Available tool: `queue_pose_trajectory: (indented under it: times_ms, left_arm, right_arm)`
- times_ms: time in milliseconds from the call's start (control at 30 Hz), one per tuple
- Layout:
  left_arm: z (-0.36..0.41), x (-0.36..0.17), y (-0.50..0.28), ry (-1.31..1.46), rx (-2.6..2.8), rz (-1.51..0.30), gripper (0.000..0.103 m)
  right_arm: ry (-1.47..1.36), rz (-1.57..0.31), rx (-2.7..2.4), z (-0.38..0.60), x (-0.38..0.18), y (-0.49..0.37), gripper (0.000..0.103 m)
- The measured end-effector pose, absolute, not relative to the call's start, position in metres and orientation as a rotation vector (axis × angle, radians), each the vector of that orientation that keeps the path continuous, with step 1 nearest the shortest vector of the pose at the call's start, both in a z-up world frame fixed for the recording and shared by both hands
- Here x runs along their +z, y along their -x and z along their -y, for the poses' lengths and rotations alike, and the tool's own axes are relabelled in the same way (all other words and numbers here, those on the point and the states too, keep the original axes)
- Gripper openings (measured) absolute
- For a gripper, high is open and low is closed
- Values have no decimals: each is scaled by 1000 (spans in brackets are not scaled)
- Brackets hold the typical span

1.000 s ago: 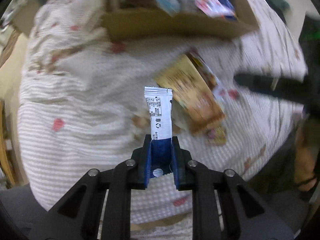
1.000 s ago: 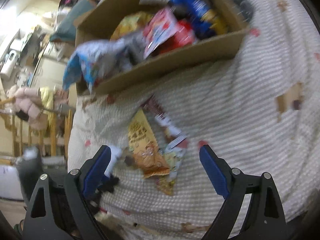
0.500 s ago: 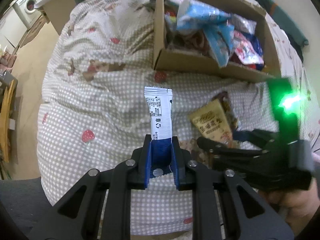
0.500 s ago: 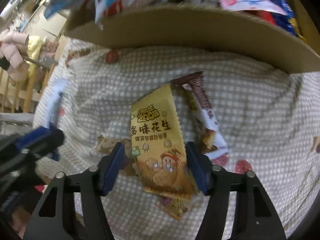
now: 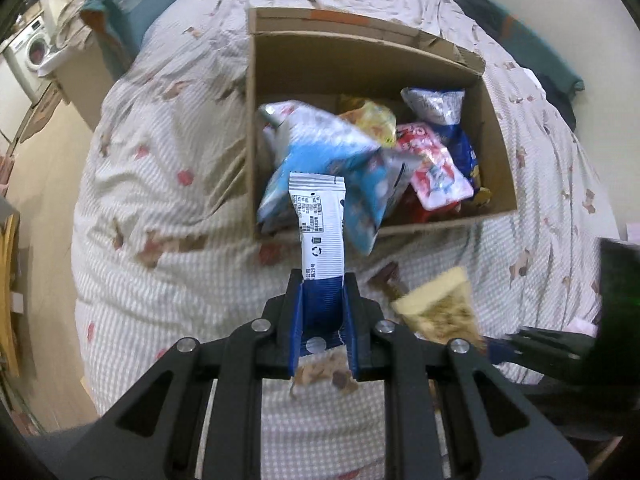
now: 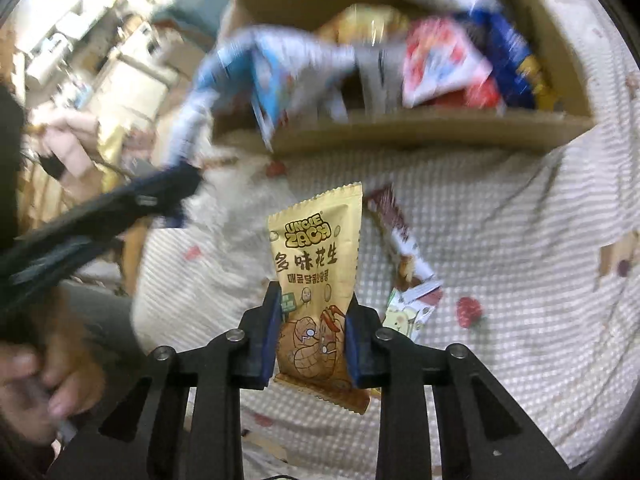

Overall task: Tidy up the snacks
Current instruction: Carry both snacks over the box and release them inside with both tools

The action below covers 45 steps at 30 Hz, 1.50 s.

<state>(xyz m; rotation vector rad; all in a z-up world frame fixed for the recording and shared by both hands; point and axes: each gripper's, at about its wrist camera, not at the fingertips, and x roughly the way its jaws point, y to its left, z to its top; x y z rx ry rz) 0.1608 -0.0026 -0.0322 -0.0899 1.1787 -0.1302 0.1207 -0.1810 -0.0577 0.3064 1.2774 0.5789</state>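
Observation:
My left gripper [image 5: 322,304] is shut on a blue and white snack stick [image 5: 318,224] and holds it upright in front of the cardboard box [image 5: 251,128] full of snack bags. My right gripper [image 6: 311,320] is shut on a yellow peanut packet [image 6: 316,264], lifted off the bedspread; the packet also shows blurred in the left wrist view [image 5: 440,304]. A brown and white snack bar [image 6: 400,248] lies on the bedspread just right of the packet. The box shows in the right wrist view too [image 6: 440,132].
The box sits on a bed with a checked, strawberry-print bedspread [image 5: 160,200]. A blue and white bag [image 5: 332,160] hangs over the box's near edge. A small cartoon packet [image 6: 408,316] lies by the snack bar. The bed edge and floor lie to the left [image 5: 40,168].
My right gripper closed on the yellow peanut packet and lifted it off the bedspread. My left gripper moved toward the box with the snack stick still held.

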Motion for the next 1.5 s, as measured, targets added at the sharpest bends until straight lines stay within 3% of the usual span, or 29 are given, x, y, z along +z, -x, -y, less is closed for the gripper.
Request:
queue_pose_trajectory:
  times_ms: [433, 767, 1267, 1333, 1367, 1467, 1500]
  left_arm:
    - [14, -56, -241, 88, -133, -1218, 15]
    - [28, -51, -267, 37, -208, -1118, 15]
    - [25, -56, -249, 25, -117, -1152, 16]
    - [27, -53, -247, 16, -122, -1135, 25]
    - [26, -52, -245, 14, -127, -1123, 38]
    - [26, -50, -242, 8, -119, -1106, 63]
    - [26, -51, -241, 10, -117, -1110, 67]
  right_arm:
    - [-383, -1071, 490, 234, -1, -192, 29]
    - [-369, -1057, 404, 242, -20, -241, 29]
    - [-440, -1095, 439, 237, -43, -255, 32]
    - [-455, -1097, 440, 238, -44, -255, 33]
    - [-462, -1093, 437, 239, -45, -255, 34]
    - [-498, -1094, 456, 242, -46, -255, 44]
    - [-508, -1091, 456, 243, -45, -255, 52]
